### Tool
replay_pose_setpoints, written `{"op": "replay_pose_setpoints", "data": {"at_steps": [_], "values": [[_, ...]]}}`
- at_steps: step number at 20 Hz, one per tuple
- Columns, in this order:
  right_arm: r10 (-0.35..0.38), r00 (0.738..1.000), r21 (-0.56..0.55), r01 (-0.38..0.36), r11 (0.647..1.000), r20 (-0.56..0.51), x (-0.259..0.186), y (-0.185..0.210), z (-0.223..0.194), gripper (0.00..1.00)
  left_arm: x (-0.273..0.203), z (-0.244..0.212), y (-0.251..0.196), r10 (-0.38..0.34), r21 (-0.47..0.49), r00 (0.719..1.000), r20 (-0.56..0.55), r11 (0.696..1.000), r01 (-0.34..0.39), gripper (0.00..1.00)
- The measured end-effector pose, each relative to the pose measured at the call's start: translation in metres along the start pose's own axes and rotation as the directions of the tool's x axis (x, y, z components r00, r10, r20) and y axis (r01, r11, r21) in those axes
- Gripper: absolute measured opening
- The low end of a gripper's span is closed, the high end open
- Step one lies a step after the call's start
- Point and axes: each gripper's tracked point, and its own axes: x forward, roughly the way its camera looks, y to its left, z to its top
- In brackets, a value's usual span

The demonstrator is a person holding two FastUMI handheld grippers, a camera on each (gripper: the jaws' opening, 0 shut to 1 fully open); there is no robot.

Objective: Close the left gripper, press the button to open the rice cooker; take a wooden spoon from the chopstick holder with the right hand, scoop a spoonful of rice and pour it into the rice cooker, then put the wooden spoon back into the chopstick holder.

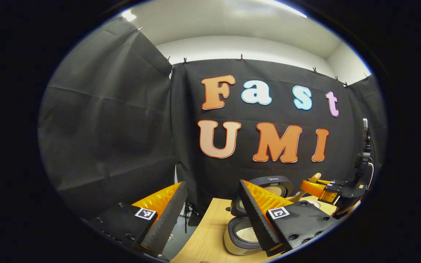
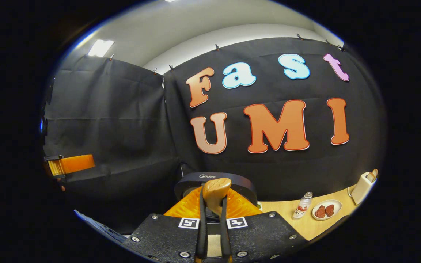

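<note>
Fingers of the right gripper [image 2: 213, 233] are pinching the pale wooden spoon [image 2: 216, 193] above the open round rice cooker [image 1: 245, 230], seemingly to tip rice in, while the left gripper [image 1: 210, 219] is hanging spread beside it.

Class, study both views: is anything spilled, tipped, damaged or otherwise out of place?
Nothing stands out. The rice cooker sits open on the table, and the right gripper holds the wooden spoon. No spill visible.
</note>
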Motion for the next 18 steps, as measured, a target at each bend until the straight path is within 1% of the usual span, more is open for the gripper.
{"op": "replay_pose_setpoints", "data": {"at_steps": [1, 5, 8, 11, 14, 15, 18], "values": [[-0.002, 1.0, 0.011, 0.002, 1.0, -0.006, 0.001, -0.002, -0.002, 0.13, 0.001, -0.001, 0.0, 0.001, -0.002, 1.0, 0.0, 1.0, -0.001, 0.95], [-0.016, 1.0, 0.128, 0.019, 0.992, -0.023, 0.002, -0.016, -0.003, 0.13, 0.001, -0.004, 0.001, 0.007, 0.002, 1.0, -0.001, 1.0, -0.007, 0.98], [-0.053, 0.998, 0.204, 0.056, 0.977, -0.022, -0.008, -0.042, 0.002, 0.13, 0.006, -0.004, -0.006, -0.003, -0.008, 1.0, -0.004, 1.0, 0.003, 0.98], [-0.11, 0.994, 0.212, 0.112, 0.971, -0.02, -0.023, -0.079, 0.009, 0.13, 0.01, 0.003, -0.013, -0.004, -0.025, 1.0, 0.013, 1.0, 0.005, 0.96], [-0.181, 0.983, 0.216, 0.18, 0.96, -0.016, -0.049, -0.126, 0.015, 0.13, 0.015, 0.005, -0.019, 0.004, -0.03, 1.0, 0.024, 1.0, -0.003, 0.94], [-0.212, 0.977, 0.214, 0.21, 0.954, -0.015, -0.059, -0.146, 0.018, 0.13, 0.017, 0.006, -0.022, 0.005, -0.027, 1.0, 0.025, 1.0, -0.004, 0.93], [-0.303, 0.953, 0.204, 0.3, 0.932, -0.015, -0.093, -0.207, 0.02, 0.13, 0.022, 0.01, -0.033, 0.001, -0.016, 0.999, 0.036, 1.0, 0.0, 0.93]]}}
